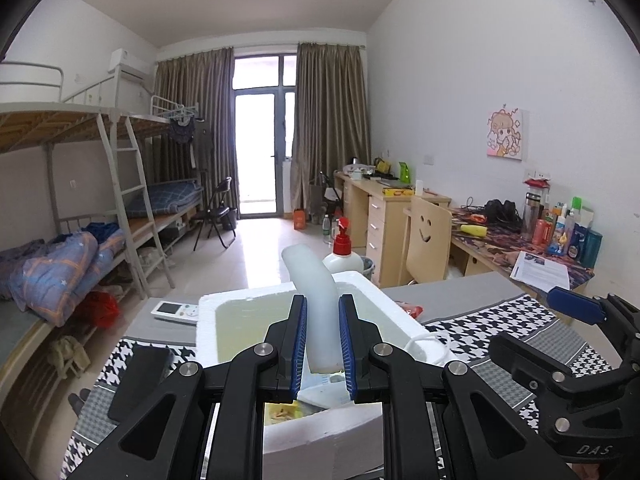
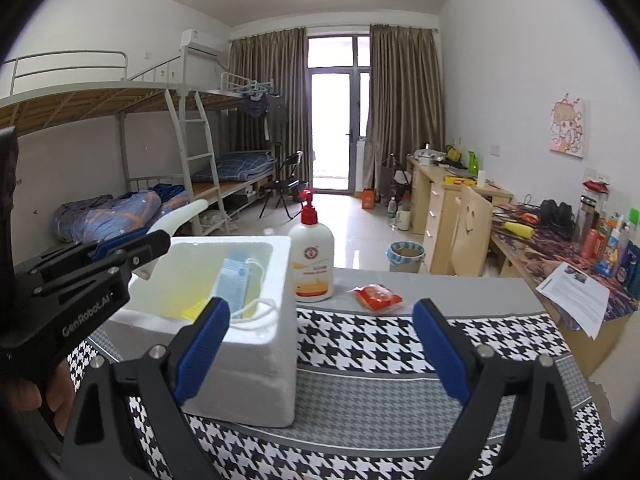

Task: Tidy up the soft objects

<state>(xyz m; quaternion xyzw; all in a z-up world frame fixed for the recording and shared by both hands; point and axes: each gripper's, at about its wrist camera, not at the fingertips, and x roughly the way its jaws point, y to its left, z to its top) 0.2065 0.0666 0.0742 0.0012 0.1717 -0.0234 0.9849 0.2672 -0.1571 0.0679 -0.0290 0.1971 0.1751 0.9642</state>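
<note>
Left tongs: were clamped on a pale, translucent soft tube, gripped near its lower end, both blue pads pressed against it.
Tube axis: was seen running from the pads up toward 12 o'clock, curving slightly to 11, its free end raised above the white foam box.
Box position: was found directly beneath and ahead of the left tongs, on the houndstooth-covered desk; a blue face mask was already lying inside.
Key relation: the tube was held over the box opening, so a lowering and release by the left hand was judged to be what remained.
Right tongs: were spread wide, with nothing between them.
Red packet: was lying on the desk at 12 o'clock from the right tongs, nearer that hand, beside the pump bottle.
</note>
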